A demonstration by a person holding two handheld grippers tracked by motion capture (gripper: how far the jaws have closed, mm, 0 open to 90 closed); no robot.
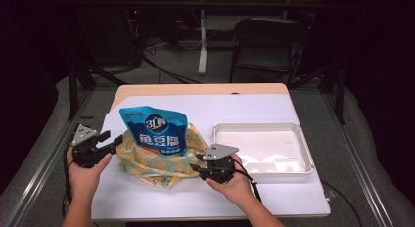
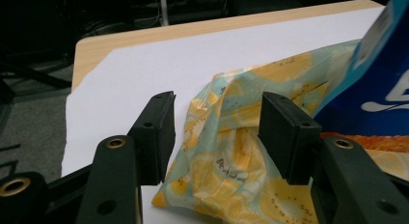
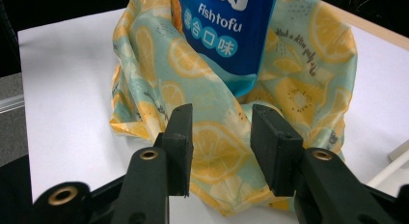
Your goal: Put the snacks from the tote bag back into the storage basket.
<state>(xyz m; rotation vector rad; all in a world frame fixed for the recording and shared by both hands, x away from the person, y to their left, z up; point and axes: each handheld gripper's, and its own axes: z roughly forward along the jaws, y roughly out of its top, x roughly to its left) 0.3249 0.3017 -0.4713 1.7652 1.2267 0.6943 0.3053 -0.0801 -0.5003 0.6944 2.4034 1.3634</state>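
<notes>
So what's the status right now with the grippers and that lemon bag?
Left gripper open, right gripper open. Blue snack pouch stands in lemon-print bag. Nothing in the way.

Both forearms are entering from the bottom edge of the high view. The left gripper [image 1: 116, 141] is sitting at lower left, jaws standing apart; the right gripper [image 1: 194, 167] is sitting near lower centre, jaws likewise parted.

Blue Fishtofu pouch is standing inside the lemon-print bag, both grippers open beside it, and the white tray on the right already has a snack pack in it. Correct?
Not quite: the white tray holds nothing, as the high view shows. The rest stands: the blue Fishtofu pouch stands inside the lemon-print bag, with the left gripper and right gripper open at its sides.
</notes>
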